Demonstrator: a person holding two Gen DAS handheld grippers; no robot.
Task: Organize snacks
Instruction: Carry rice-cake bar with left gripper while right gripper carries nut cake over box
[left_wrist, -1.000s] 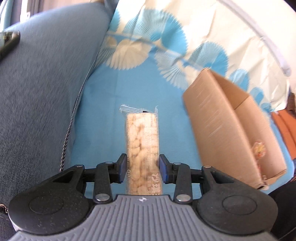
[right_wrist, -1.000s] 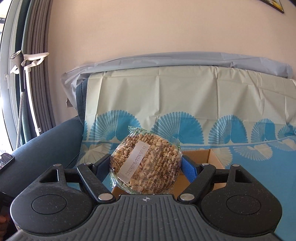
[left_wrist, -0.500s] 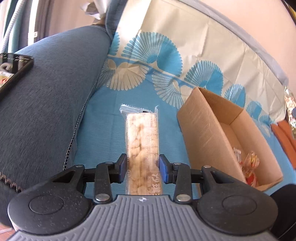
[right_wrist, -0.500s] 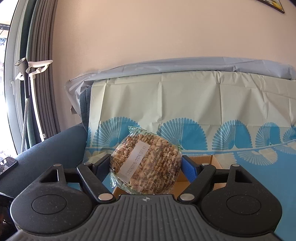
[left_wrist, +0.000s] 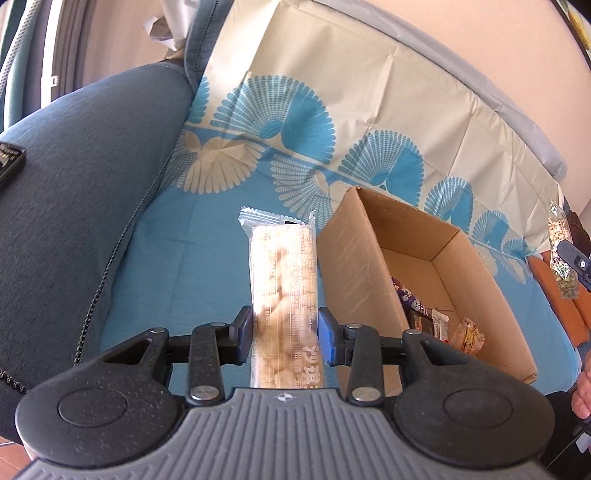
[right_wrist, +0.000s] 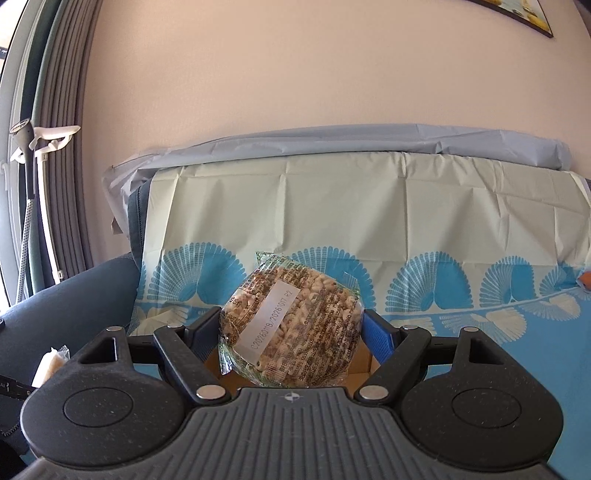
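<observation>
Since a second ago my left view has lifted and tipped up: the cardboard box was a blurred side wall then, now I see straight into it, and the wall behind the sofa has come into frame. Right view slid sideways a bit, the curtain edge is closer in. Left gripper is clamped narrow on the long clear-wrapped cracker pack, pads pressing both sides, pack sticking straight out ahead, its far sealed end over the blue patterned cover, just left of the box's near wall. Right gripper is spread wide and gripping the round puffed-grain cake pack by its edges, white date label facing me; the box shows just below and behind it. In the left view that same round pack shows edge-on at the far right, above the orange item on the cover. Inside the box: a few small wrapped snacks at the near end, rest of the floor bare. Dark phone lies on the sofa armrest. A hand shows at the right edge.
</observation>
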